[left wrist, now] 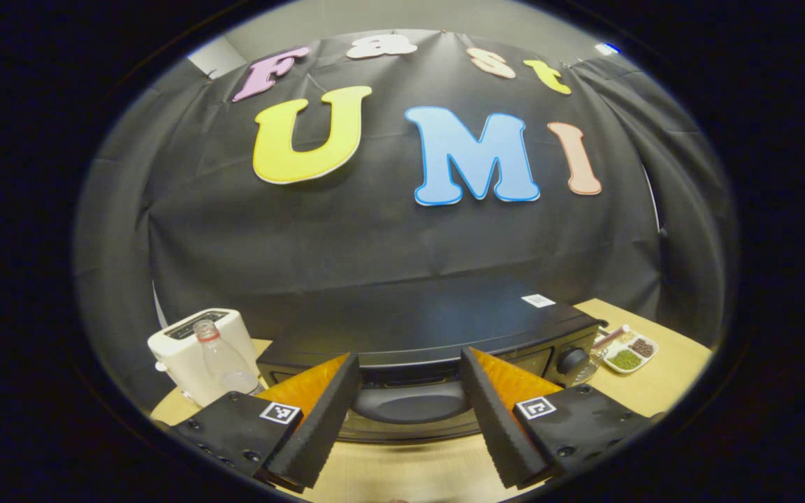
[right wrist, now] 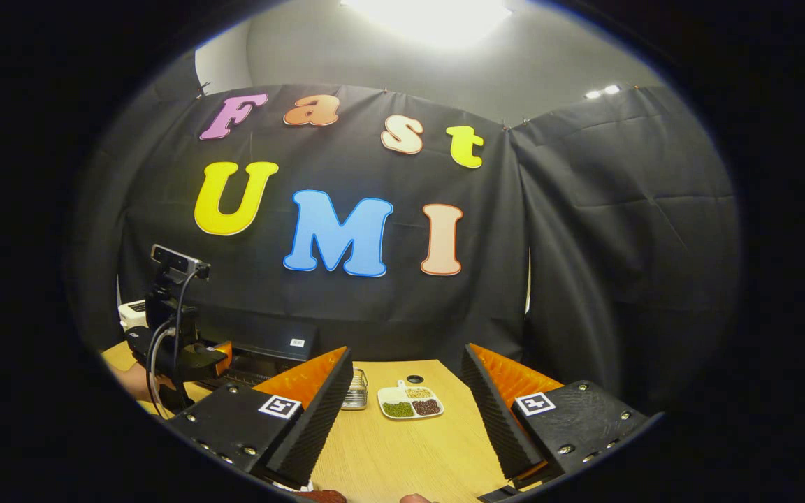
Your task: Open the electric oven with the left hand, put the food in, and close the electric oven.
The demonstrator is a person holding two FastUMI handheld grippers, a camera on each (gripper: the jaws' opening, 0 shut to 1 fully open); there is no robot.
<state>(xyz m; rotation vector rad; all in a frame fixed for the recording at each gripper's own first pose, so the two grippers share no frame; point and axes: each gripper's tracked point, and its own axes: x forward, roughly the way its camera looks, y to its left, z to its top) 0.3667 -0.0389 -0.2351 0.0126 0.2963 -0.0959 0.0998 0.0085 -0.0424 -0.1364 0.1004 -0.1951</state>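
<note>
Electric oven [left wrist: 430, 335]: black, door closed, standing at the back of the wooden surface [left wrist: 416, 475] against the cloth wall; dark handle across its front, knob at its right end.

Left gripper [left wrist: 409, 412]: jaws spread wide and empty, held just in front of the oven handle, one finger to each side of it, not touching.

Toaster [left wrist: 196, 349]: white, near the surface's left edge beside the oven; a clear plastic bottle [left wrist: 224, 363] stands in front of it.

Divided dish [left wrist: 629, 353]: white, with green and brown food in its compartments, right of the oven near the surface's right edge.

Right gripper [right wrist: 406, 419]: jaws wide apart, holding nothing, above the surface's front part. In the right gripper view the dish sits mid-surface between the fingers, a small glass jar [right wrist: 355, 391] just left of it.
</note>
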